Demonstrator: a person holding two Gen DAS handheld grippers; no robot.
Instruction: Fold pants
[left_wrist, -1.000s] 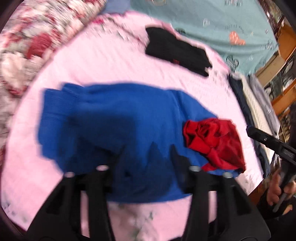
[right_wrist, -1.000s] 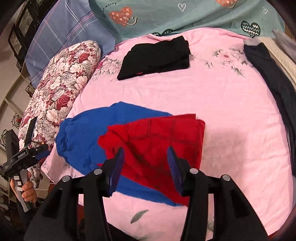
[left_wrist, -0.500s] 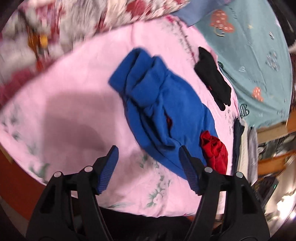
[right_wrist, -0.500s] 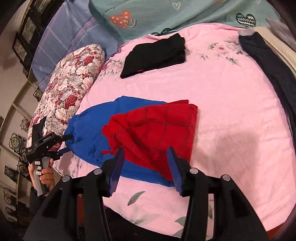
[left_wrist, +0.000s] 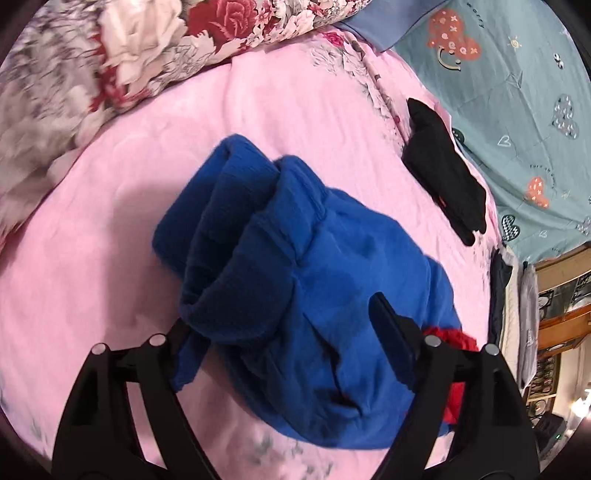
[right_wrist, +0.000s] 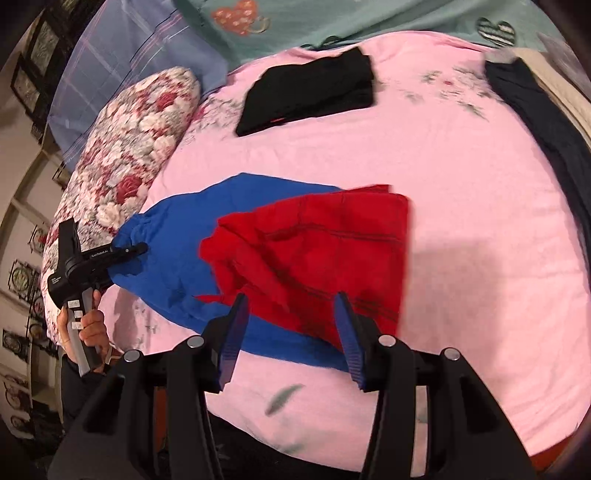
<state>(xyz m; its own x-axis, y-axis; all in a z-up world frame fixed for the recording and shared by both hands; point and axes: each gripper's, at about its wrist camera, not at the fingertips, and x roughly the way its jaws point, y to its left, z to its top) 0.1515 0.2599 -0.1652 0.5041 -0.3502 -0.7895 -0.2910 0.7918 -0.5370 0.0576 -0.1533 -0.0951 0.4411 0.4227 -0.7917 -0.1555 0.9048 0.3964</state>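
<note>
A: What writing can be read?

B: White lettering is seen on the left gripper (right_wrist: 127, 253), apparently "GenRobot.ai", though it is small. Words are printed on the teal sheet (left_wrist: 517, 110), too blurred to be made out.

A: How are the tongs held?

B: The left gripper is gripped by a hand (right_wrist: 86, 328) at the bed's left edge, its tip set against the bunched end of the blue pants (left_wrist: 295, 280). Its fingers are spread wide, the fabric lying between them. The right gripper (right_wrist: 291, 332) is held above the red garment (right_wrist: 314, 251) with fingers apart, nothing clasped.

A: Where are the pants?

B: They are laid crumpled on the pink bedsheet (right_wrist: 480, 221), partly covered by the red garment. A folded black garment (right_wrist: 310, 92) is seen farther back, a floral pillow (right_wrist: 129, 147) beside them.
</note>
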